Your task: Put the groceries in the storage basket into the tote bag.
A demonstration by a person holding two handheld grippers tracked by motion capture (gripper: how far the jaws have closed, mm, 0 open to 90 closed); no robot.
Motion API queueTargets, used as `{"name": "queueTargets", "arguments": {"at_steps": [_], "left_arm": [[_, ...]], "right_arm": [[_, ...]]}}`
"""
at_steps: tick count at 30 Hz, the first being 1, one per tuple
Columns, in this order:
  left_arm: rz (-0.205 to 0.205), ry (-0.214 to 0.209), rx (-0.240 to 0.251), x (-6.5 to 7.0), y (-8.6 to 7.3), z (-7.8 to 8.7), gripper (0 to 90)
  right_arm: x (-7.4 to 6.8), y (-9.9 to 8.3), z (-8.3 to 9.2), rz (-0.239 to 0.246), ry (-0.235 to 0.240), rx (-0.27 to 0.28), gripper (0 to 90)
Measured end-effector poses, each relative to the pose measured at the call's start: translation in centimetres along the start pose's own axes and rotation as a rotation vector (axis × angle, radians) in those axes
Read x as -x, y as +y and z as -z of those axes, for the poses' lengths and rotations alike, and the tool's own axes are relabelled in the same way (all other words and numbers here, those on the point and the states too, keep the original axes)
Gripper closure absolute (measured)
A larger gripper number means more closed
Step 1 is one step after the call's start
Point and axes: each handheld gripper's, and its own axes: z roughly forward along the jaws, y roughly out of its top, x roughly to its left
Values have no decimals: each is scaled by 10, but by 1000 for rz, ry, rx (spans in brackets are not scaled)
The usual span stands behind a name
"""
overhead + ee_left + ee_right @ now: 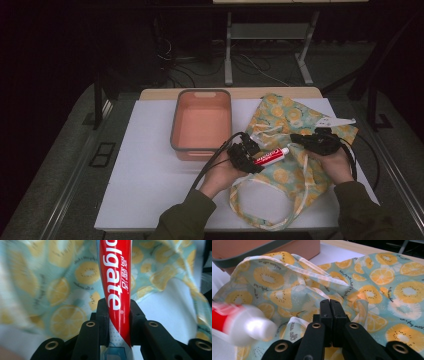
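Dark room behind, with cables and a metal stand on the floor. White worktop (150, 180) in front, lit from above. Near its middle, toward the back, an empty salmon-pink tub (201, 124) with a grey rim. Just right of the tub, lying flat and rumpled, a pale blue cloth bag (287, 150) printed with lemon and kiwi slices, its cream handles looping toward the near edge. At the bag's far right corner, a small white tag (336, 121).

Two forearms in olive sleeves reaching in from the near edge. Left gripper (247, 156) over the bag's left side, jaws pinching a red toothpaste tube (271, 156) near its flat tail end. Tube held level above the cloth, white cap pointing right toward the other hand. Right gripper (305, 140) on the bag's upper middle, jaws pressed together on a fold of cloth near the mouth, apparently lifting it.

Likely step: sliding the tube into the bag. Risks from here: mouth barely open, so the cap could catch on the hem or a handle and push the bag along instead of going in. Thin pinch of cloth could slip free and let the opening fall shut. Tube gripped by its soft end, so it could swing or squeeze out of line.
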Motion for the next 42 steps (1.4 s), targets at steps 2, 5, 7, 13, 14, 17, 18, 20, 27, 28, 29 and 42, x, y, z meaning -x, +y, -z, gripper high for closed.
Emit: {"name": "queueTargets", "arguments": {"at_steps": [2,5,7,13,14,17,18,20,27,28,29,42], "left_arm": [[0,8,-18,-1,1,-10,748],[-1,24,-45,-3,5,-23,748],[11,30,-47,-5,9,-32,748],[39,63,-25,-11,25,-52,745],[43,64,-20,-12,26,-54,744],[43,84,-28,-13,29,-64,735],[42,85,-39,-14,28,-66,728],[57,78,14,-15,26,-64,671],[39,87,87,-11,13,-26,395],[37,90,99,-10,9,-19,380],[36,87,110,-8,3,-12,373],[18,57,116,11,-57,4,386]], "right_arm": [[0,0,1,-2,2,8,894],[1,1,2,-4,8,16,894],[0,2,3,-6,10,19,894],[-1,2,3,-3,11,28,894],[-1,2,4,-2,11,28,894],[-1,2,4,-4,11,30,894],[0,2,5,-3,11,30,894],[0,2,5,-3,11,32,894],[1,2,6,-6,9,31,894],[1,2,6,-5,8,30,894],[0,1,5,-5,8,29,894],[-2,0,3,3,4,11,894]]}}
